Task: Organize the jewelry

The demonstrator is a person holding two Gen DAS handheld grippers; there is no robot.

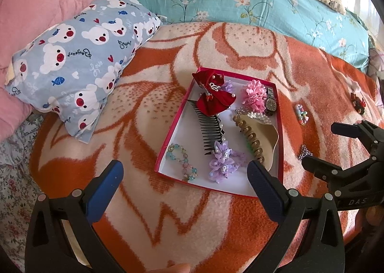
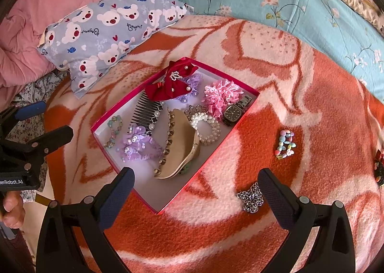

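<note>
While hovering over the bed with jaws spread wide and empty, left gripper [image 1: 184, 177] near the red box's front-left corner, right gripper [image 2: 195, 184] above the box's near corner and the blanket beside it. No item held by either.

Far left: bear-print pillow [image 2: 108, 30], resting on the orange blanket [image 2: 216, 237]. Then the red box [image 2: 115, 109], already well filled: bead bracelet [image 2: 114, 130] at the left wall, purple flower tie [image 2: 136, 143] just beside it, black comb [image 2: 144, 112] and red velvet bow [image 2: 170, 83] behind, beige claw clip [image 2: 182, 143] in the middle, pearl scrunchie [image 2: 207, 126], pink scrunchie [image 2: 220, 96] and wristwatch [image 2: 231, 113] toward the right wall.

Right of the box, outside it on the blanket: silver chain [image 2: 249, 198], partly hidden behind the right gripper's right finger; colourful bead bracelet [image 2: 285, 144] farther on; dark ornament with red parts [image 2: 379, 169] at the far right edge, too cropped to identify.

Probably next: the chain, as the nearest piece. Best to shift the right gripper rightward until the heap sits between both fingers, lower until the tips press lightly into the fleece, then close slowly on the thick middle of the heap, not on a loose end. Risk of links slipping out or catching blanket fibres. Free space in the box: the near corner.
</note>
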